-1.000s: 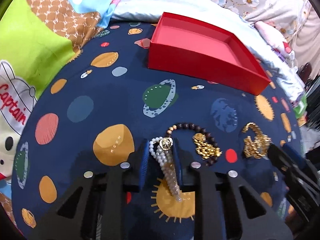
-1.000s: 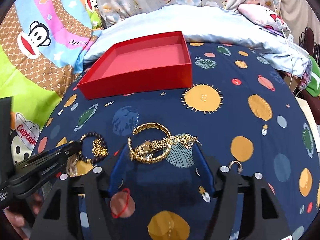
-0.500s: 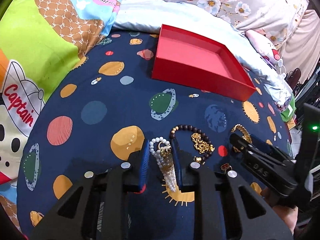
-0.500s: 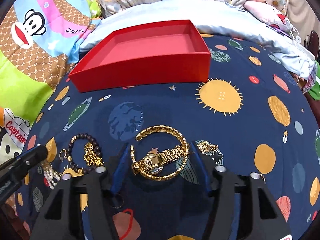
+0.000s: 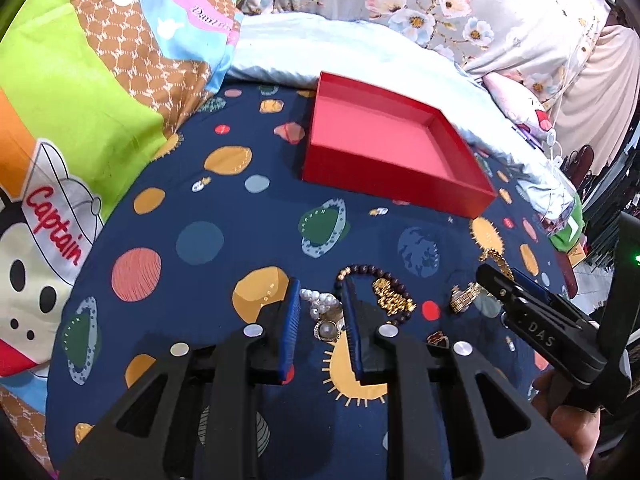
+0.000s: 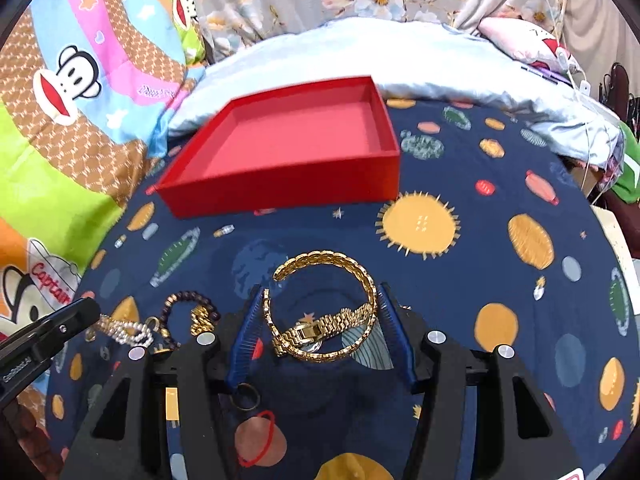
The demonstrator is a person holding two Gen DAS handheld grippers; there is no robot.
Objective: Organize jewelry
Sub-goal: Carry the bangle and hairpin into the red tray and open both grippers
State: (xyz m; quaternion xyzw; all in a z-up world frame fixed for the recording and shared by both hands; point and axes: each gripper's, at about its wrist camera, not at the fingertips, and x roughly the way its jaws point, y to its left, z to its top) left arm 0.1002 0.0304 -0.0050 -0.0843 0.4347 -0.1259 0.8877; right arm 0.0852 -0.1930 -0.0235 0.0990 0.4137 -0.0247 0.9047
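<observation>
Nearest the left gripper (image 5: 320, 314) is the pearl bracelet (image 5: 325, 312), bunched on the dark planet-print bedspread (image 5: 200, 264) directly between the two blue pads; the jaws stand apart on either side of it with a sliver of cloth showing each way, so it is bracketed, not pinched. The bunch runs lengthwise along the fingers, which suits a straight squeeze. The right gripper (image 6: 320, 320) is likewise spread around the gold watch (image 6: 322, 322), whose coiled band lies flat with its clasp strap running crosswise from pad to pad; the far arc of the band reaches out past the fingertips. Whether the pads touch the band I cannot tell. Just beside the pearls, toward the right gripper, lie a dark bead bracelet (image 5: 374, 276) ringing a small gold chain (image 5: 392, 298), close enough that a sloppy close could snag them. A small ring (image 6: 245, 397) sits under the right gripper's left finger. Straight ahead of both tools, well apart from the jewelry, stands the red tray (image 5: 384, 190), shallow and holding nothing, its near wall facing them; the right gripper looks the nearer to it. Between is bare bedspread, open room for a lift and forward carry over the low rim. Beyond the tray a pale blue quilt (image 6: 400, 52) bunches up.
</observation>
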